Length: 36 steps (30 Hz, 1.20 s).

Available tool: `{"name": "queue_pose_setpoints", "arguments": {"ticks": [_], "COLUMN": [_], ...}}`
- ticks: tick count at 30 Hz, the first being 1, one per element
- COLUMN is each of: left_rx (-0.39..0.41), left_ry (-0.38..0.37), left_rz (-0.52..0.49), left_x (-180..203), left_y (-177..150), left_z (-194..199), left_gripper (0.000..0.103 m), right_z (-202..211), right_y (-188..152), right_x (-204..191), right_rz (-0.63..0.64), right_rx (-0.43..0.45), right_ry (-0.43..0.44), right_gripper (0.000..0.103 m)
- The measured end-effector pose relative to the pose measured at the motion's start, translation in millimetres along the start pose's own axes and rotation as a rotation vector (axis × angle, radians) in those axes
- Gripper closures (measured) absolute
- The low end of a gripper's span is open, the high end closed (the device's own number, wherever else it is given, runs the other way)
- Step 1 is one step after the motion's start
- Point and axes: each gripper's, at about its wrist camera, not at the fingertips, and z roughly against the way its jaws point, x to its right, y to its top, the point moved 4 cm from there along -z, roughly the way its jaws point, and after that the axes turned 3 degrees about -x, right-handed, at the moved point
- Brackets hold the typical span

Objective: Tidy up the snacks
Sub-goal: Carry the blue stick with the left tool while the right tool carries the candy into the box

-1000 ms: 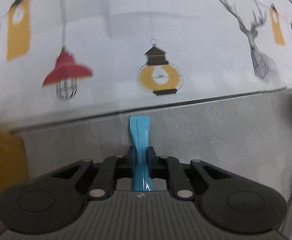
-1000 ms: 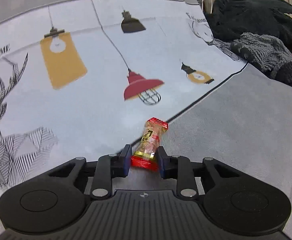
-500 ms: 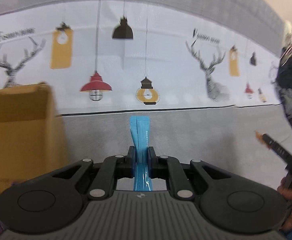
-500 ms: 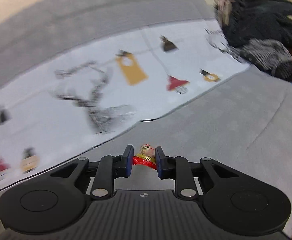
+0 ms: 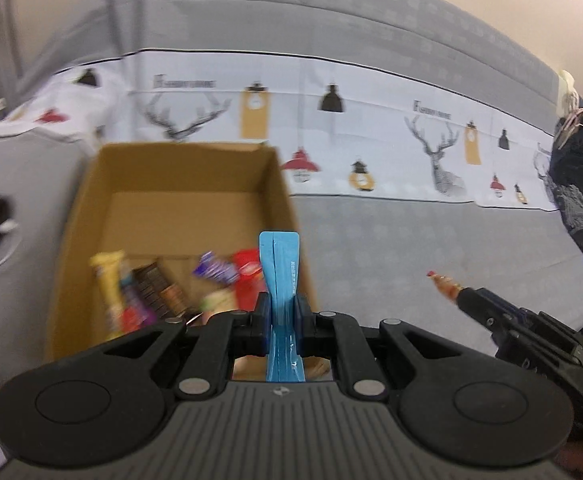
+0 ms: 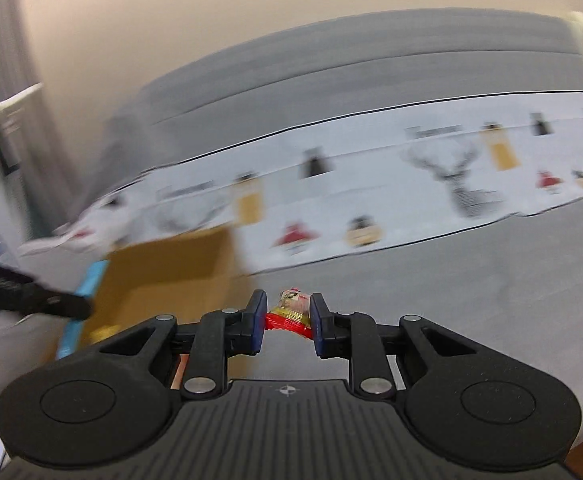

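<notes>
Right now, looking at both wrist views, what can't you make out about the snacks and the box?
- Snacks in the cardboard box, left wrist view: motion blur smears the wrappers, so no brands or count.
- Blue packet in the left hand-held gripper: its print is too small.
- Red snack in the right hand-held gripper: label blurred, lower end hidden by the gripper body.
- Box, right wrist view: the inside is blurred.

You hold a flat blue packet (image 5: pixel 279 276) upright over the open cardboard box (image 5: pixel 91 208) of mixed wrapped snacks (image 5: pixel 159 292), and a small red-ended candy (image 6: pixel 291 314) in your right tool (image 6: pixel 286 322).
</notes>
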Motion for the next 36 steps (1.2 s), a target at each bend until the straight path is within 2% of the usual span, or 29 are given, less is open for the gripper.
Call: {"name": "queue_pose_setpoints", "arguments": {"ticks": [5,8,14,23,36], "left_rx": [0.03,0.045,0.048,0.073,0.078], "left_ry": [0.05,0.066,0.032,0.01,0.018], "left_rz": [-0.003,-0.016,0.01,0.044,0.051], "left_x": [-32,-42,-52,-53,-53], "left_y": [-41,-64,-96,-108,-108], "left_z": [35,49,64,75,76], "left_gripper": [0.091,0.091,0.091,0.091,0.091], "right_z": [20,31,43,58,60], "right_y": [-26,-40,-58,-64,-65], "right_x": [-64,-86,-102,-115,-113], "right_rz": [0.074,0.137,0.197,0.251,0.25], "right_rx": [-0.051,-0.062,-0.089,-0.056,-0.053], "right_ry": [0.088,0.094,0.069,0.062,0.058], "right_gripper": [0.079,0.079,0.079,0.079,0.079]}}
